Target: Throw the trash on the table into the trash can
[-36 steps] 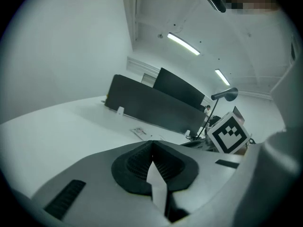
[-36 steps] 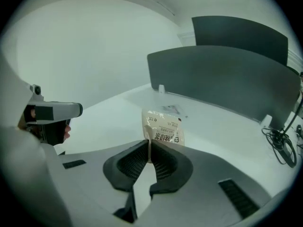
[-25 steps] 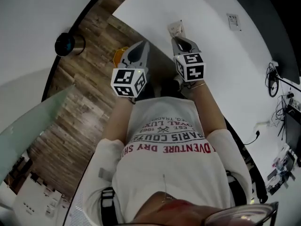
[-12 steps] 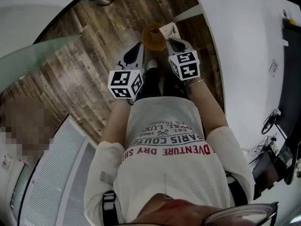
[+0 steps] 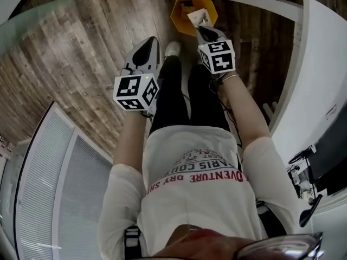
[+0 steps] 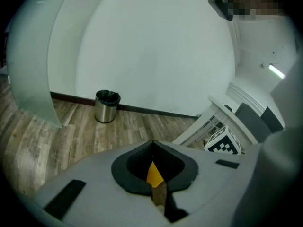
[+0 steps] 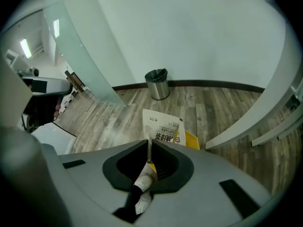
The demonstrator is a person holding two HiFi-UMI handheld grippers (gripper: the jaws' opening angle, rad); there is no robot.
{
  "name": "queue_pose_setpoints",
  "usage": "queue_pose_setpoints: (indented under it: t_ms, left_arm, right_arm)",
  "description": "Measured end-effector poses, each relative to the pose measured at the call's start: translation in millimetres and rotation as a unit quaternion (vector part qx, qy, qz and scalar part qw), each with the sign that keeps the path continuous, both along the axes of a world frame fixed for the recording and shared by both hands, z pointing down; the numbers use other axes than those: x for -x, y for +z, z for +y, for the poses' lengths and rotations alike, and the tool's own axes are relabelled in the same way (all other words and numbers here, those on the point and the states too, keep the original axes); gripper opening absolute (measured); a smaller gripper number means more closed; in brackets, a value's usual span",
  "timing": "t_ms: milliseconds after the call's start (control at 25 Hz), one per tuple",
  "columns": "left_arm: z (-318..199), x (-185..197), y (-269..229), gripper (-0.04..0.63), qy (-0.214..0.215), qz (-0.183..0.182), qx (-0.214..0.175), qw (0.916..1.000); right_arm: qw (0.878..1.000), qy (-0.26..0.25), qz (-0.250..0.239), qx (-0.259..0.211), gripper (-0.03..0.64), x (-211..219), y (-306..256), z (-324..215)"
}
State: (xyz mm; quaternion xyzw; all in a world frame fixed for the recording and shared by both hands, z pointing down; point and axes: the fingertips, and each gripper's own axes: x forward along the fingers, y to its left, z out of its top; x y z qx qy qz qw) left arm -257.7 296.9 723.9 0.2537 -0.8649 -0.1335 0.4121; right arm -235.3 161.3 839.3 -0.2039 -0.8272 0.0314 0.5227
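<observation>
At the top centre of the head view, the right gripper (image 5: 202,30), clamped on a printed paper packet (image 5: 197,18), holds it over the yellow trash can (image 5: 177,21), nearer than the closed, empty left gripper (image 5: 147,46).

The trash can (image 5: 179,19) stands on the floor (image 5: 81,64) ahead of the person's feet, left of the table (image 5: 325,80). The paper packet (image 5: 198,18), between the jaws of the right gripper (image 5: 204,31), seems to hang over its opening. The left gripper (image 5: 150,42) is further left, above the floor. A second bin (image 6: 107,106) stands beyond, against the wall (image 6: 156,46).
</observation>
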Motion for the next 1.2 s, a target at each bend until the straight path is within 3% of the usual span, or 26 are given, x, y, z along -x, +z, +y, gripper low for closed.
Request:
queue_pose_setpoints:
  t_ms: [120,280,440,600,680,760,840,1000,1200]
  left_arm:
    - [9,-7,55,0.023,-0.023,0.017,0.007,0.9996]
    - [29,-21,122,0.023,-0.079,0.051,0.006,0.9956]
    - [27,-38,164,0.023,-0.079,0.071,0.01,0.9943]
    - [20,-44,178,0.023,-0.084,0.078,-0.002,0.9934]
    - [17,-43,176,0.023,-0.086,0.078,-0.005,0.9932]
    - [14,-42,166,0.023,-0.085,0.075,-0.008,0.9935]
    - [11,-38,149,0.023,-0.081,0.069,-0.01,0.9943]
    - [6,-27,102,0.023,-0.072,0.052,-0.012,0.996]
    - [-5,-1,31,0.023,-0.062,0.02,-0.023,0.9976]
  right_arm:
    - [1.0,-0.008,0.028,0.006,0.043,-13,66,0]
    - [0.996,-0.059,0.062,0.002,0.049,-27,146,7]
    - [0.993,-0.085,0.077,0.008,0.054,-31,191,11]
    - [0.994,-0.074,0.081,0.003,0.055,-30,208,5]
    - [0.995,-0.069,0.076,0.001,0.068,-28,205,5]
    - [0.995,-0.072,0.076,-0.003,0.166,-29,196,5]
    - [0.995,-0.071,0.075,-0.01,0.167,-27,180,4]
    - [0.997,-0.049,0.051,-0.003,0.155,-15,122,6]
    - [1.0,-0.013,-0.018,0.0,0.055,19,18,2]
